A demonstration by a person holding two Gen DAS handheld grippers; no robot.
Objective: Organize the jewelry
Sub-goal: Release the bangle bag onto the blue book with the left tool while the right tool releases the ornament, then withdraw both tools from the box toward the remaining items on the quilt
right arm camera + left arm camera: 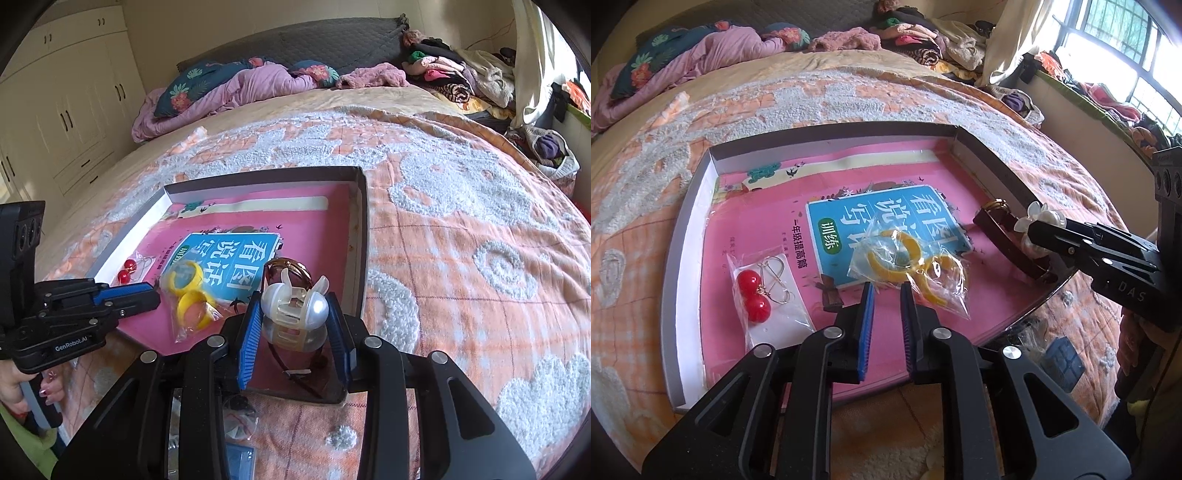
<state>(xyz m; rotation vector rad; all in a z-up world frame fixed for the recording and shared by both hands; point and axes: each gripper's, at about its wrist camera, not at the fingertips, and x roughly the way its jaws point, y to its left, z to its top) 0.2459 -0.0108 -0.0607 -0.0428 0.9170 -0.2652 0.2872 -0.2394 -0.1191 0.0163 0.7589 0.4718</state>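
Note:
A shallow box lid (pixel 701 192) (pixel 364 229) lies on the bed with a pink book inside. In it lie a bag of red ball earrings (pixel 753 295) (pixel 125 269), a bag of yellow hoop earrings (pixel 908 254) (pixel 186 291) and a dark brown bracelet with a gold clasp (pixel 1004 229) (pixel 291 267). My left gripper (pixel 886 288) (pixel 147 295) is open and empty, its tips just before the yellow hoop bag. My right gripper (pixel 295 314) (pixel 1034 229) is shut on a pearl-white hair claw clip (pixel 295 302) (pixel 1034 218), held above the box's right side over the bracelet.
The orange and white bedspread (pixel 461 240) surrounds the box. More clear packets (pixel 1060 354) (pixel 236 417) lie on the bed by the box's near edge. Pillows and a heap of clothes (pixel 443 74) sit at the far end. A wardrobe (pixel 66 110) stands at the left.

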